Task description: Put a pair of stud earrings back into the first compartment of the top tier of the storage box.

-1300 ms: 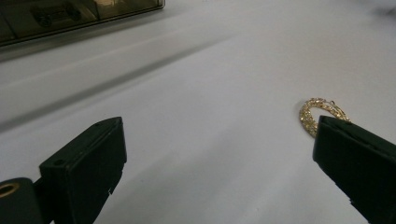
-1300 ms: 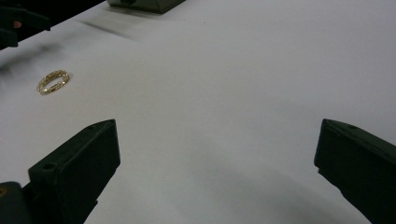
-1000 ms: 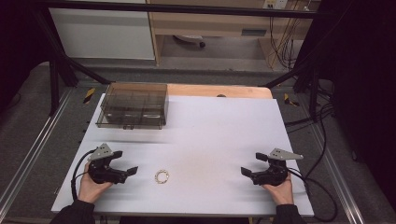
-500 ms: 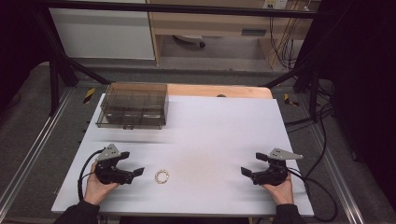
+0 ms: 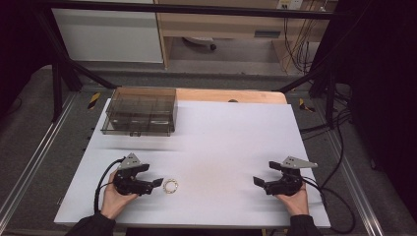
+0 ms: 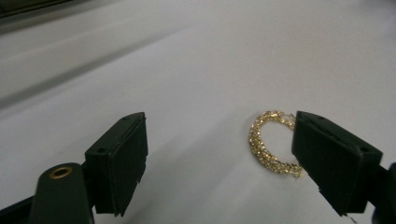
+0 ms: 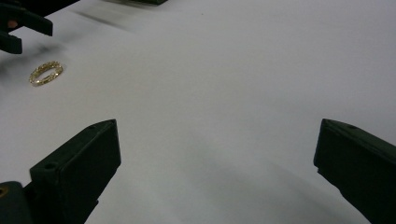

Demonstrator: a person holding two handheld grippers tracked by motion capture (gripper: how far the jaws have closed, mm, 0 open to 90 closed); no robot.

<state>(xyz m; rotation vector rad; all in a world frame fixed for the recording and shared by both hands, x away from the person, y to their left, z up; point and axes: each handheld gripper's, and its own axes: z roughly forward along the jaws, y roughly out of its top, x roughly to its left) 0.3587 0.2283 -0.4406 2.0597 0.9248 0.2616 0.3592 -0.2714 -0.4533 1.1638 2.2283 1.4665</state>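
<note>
Since a second ago my left gripper (image 5: 156, 183) slid toward the gold bracelet (image 5: 170, 186), at its three o'clock, jaws spread but narrowing, nothing pinched. Misaligned, one jaw could flick it away.

bracelet (image 5: 170, 186) on table (image 5: 231, 142), box (image 5: 140, 111) behind

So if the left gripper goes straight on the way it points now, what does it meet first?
Most likely the gold bracelet. The left gripper points at it across the white table, jaws open and just closing a little. The bracelet lies by one jaw, so that jaw may push it.
</note>
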